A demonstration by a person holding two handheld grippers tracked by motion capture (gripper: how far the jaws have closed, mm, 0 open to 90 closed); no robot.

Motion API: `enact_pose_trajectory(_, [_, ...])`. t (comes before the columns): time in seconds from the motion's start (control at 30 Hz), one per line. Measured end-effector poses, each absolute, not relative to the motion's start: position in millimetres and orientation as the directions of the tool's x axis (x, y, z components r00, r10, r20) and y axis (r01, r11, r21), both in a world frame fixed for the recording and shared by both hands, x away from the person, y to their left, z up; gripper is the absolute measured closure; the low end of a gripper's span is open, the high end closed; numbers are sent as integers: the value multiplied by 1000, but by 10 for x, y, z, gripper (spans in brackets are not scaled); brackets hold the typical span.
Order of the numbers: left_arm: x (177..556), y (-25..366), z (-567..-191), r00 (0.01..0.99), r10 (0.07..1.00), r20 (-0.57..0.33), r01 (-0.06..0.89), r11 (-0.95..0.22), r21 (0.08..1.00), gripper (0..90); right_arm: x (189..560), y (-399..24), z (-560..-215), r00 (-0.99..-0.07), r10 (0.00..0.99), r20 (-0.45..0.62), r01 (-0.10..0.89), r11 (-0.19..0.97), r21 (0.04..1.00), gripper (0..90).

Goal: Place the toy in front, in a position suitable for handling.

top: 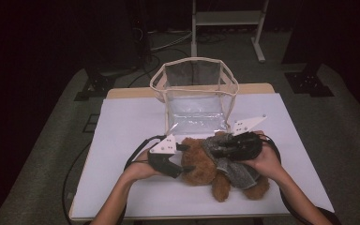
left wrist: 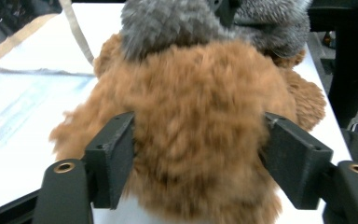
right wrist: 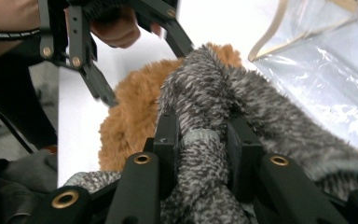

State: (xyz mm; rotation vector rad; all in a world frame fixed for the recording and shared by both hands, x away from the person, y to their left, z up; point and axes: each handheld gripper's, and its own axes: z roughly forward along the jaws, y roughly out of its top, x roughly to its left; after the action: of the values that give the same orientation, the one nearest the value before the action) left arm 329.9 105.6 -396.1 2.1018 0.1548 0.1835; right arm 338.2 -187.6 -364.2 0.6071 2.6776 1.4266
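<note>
Jaws astride bear (left wrist: 196,116) (sweater (right wrist: 200,154) pinched)

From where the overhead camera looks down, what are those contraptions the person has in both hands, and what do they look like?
Each hand carries a black two-jaw tool. The left gripper and right gripper each bear a pale three-cornered plate dotted with small dark marks, and a black cable trails from each. Up close, the jaws are blocky black pads on arms fixed with brass-coloured rivets. The person's forearms are bare, with no sleeves.
</note>
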Motion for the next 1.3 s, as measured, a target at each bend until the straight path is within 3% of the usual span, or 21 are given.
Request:
enact_pose_trajectory(0.2, [3294,1078,-4038,981,183,58,45,-515,856,402,3379,-1809,-3581,-924,350,152,320,495,808,686])
enact_pose_trajectory(0.5, [3209,971,-4015,982,163,100,2,-530,848,407,3682,-1276,-3453,-945,280,166,305,581,755,687])
enact_pose_trajectory(0.73, [3185,979,-4038,985,137,104,-13,-543,839,388,3946,-1059,-3583,-926,294,238,372,589,718,687])
enact_pose_trajectory(0.93, [3238,993,-4030,979,170,111,-3,-535,845,370,3793,-1285,-3486,-931,306,197,346,574,742,690])
enact_pose_trajectory(1.3, [3339,1008,-4020,955,282,89,64,-490,870,357,3180,-1688,-3502,-937,324,133,300,549,780,687])
